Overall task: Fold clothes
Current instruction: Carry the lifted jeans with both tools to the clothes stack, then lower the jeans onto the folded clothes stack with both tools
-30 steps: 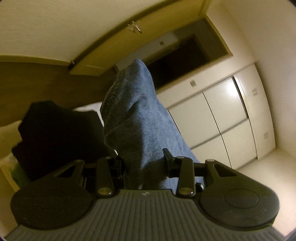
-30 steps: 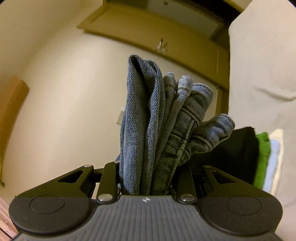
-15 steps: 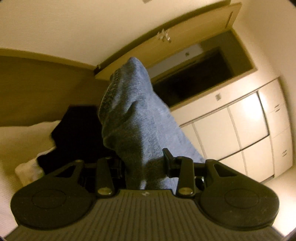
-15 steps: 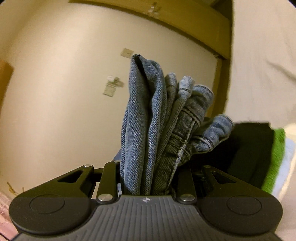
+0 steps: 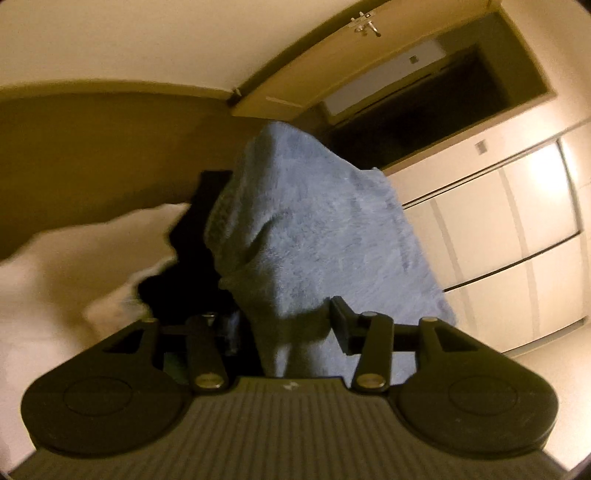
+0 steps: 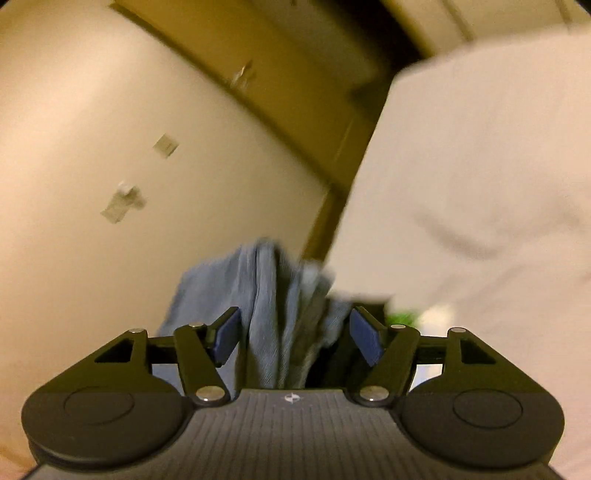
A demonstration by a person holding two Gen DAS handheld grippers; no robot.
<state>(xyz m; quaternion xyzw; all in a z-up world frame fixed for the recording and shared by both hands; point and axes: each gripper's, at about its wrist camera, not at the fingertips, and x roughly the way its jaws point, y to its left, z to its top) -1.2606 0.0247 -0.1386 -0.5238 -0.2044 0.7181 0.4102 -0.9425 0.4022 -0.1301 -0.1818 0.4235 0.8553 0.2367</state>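
there were two grippers: the left gripper (image 5: 288, 325) and the right gripper (image 6: 293, 332). one pair of blue jeans (image 5: 314, 229) showed in both views, lying between the jaws of each. one black garment (image 5: 195, 258) lay beside it, on one pale bed surface (image 5: 55, 266). the right wrist view added one strip of green cloth (image 6: 400, 317) and one large white pillow or cover (image 6: 480, 184). on the wall there were two small plates (image 6: 166, 146), blurred. one door handle (image 5: 364, 24) showed, and four white cupboard panels (image 5: 480, 206) could be counted, though motion blur made that count unsure.
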